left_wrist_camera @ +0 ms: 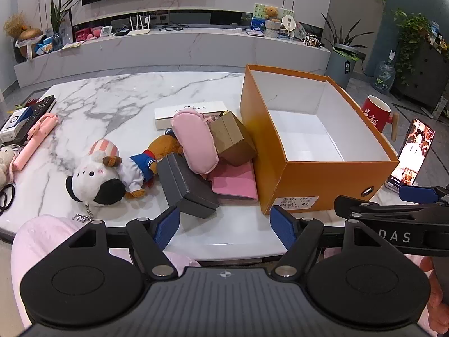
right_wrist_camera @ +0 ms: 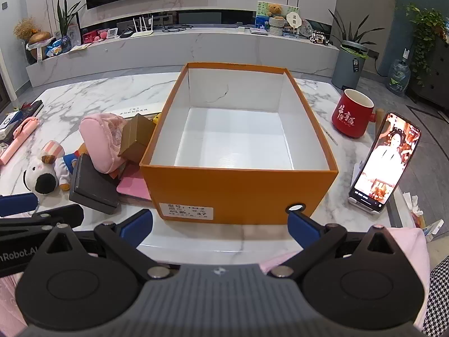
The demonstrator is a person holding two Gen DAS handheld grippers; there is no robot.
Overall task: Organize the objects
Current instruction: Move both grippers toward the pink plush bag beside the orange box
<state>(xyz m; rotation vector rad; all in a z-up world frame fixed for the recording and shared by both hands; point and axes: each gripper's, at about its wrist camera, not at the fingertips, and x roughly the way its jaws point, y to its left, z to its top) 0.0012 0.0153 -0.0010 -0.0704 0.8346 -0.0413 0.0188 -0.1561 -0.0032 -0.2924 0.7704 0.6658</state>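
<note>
Orange box (right_wrist_camera: 238, 188) fills right view, toys (left_wrist_camera: 98, 179) left; both grippers (left_wrist_camera: 224, 224) (right_wrist_camera: 220, 226) gape empty

Toy pile (left_wrist_camera: 174, 165) left of box (left_wrist_camera: 322, 179); mug (left_wrist_camera: 374, 113) right.

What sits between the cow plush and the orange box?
In the left wrist view, between the cow plush and the orange box lie a dark grey box, a pink pouch, a brown carton and a flat pink case.
</note>
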